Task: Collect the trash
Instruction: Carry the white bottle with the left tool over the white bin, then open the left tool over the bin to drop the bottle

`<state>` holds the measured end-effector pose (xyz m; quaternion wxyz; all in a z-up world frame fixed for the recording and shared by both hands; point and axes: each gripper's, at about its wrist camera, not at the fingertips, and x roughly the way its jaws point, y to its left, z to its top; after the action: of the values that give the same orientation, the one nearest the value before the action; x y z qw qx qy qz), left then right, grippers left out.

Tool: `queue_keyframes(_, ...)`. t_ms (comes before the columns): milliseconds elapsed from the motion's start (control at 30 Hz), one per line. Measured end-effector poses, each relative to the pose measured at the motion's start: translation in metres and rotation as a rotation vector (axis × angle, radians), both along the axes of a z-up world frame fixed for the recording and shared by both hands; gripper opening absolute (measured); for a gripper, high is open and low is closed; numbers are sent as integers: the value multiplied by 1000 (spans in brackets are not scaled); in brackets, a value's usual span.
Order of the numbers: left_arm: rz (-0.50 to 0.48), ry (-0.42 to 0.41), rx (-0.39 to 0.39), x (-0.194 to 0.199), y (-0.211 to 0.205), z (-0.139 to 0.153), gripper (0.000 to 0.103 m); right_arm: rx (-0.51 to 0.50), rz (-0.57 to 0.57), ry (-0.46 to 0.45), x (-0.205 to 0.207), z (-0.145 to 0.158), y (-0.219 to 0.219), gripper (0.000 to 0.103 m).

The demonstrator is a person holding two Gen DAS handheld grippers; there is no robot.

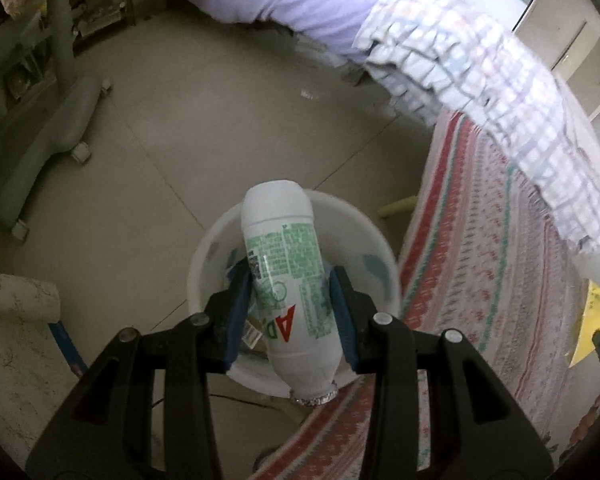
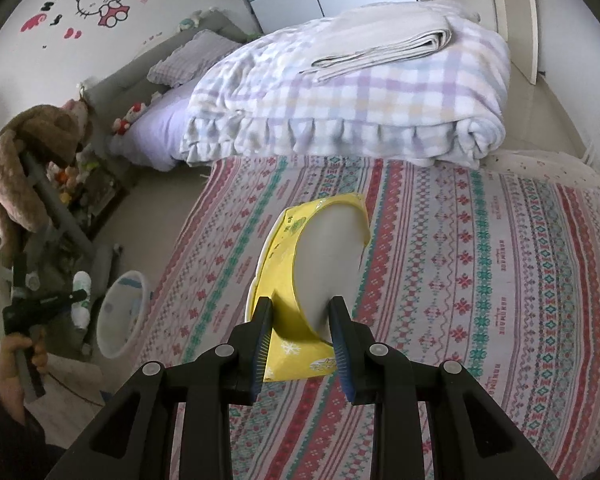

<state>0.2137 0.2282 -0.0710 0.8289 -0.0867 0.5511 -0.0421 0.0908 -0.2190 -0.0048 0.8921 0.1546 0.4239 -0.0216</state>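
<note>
1. My left gripper (image 1: pixel 290 300) pinches a white plastic bottle with a green-printed label and red lettering (image 1: pixel 288 280); both blue pads press its sides; the bottle's base points away from me, its foil-rimmed neck toward me.
2. The bottle hangs directly over a round white plastic bin (image 1: pixel 374 240) standing on the pale tiled floor (image 1: pixel 172 140) just beside the bed; some scraps lie inside the bin, too hidden to name.
3. My right gripper (image 2: pixel 302 320) is clamped on a crushed yellow paper cup with a grey-white inside (image 2: pixel 296 264); the pads squeeze its flattened wall; the cup is held above the striped patterned bedsheet (image 2: pixel 480 260).
4. From the right wrist view, the left gripper and bottle show small at far left, beside the bin, with my hand (image 2: pixel 18 354) on its handle.
5. A folded checked blanket (image 2: pixel 340 100) lies at the far end of the bed; a grey wheeled chair base (image 1: pixel 48 136) stands on the floor well apart from the bin.
</note>
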Motion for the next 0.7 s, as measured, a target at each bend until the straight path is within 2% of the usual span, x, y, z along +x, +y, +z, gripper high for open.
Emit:
queue_keyframes(100, -30, 17, 28, 2, -2, -11, 42, 4, 7, 6, 3, -4, 2, 30)
queue_keyframes(233, -92, 35, 27, 4, -17, -20, 42, 10, 16, 14, 8, -9, 6, 30)
queue_keyframes(367, -164, 42, 71, 7, -35, -27, 42, 8, 28, 19, 11, -12, 12, 30)
queue_keyframes(533, -247, 93, 98, 9, -51, -39, 44, 4, 34, 22, 14, -13, 15, 30)
queue_keyframes(600, -248, 102, 121, 10, -51, -39, 55, 2, 34, 24, 14, -14, 16, 30)
queue_keyframes(700, -217, 79, 96, 11, -41, -28, 59, 2, 38, 23, 14, -13, 17, 30)
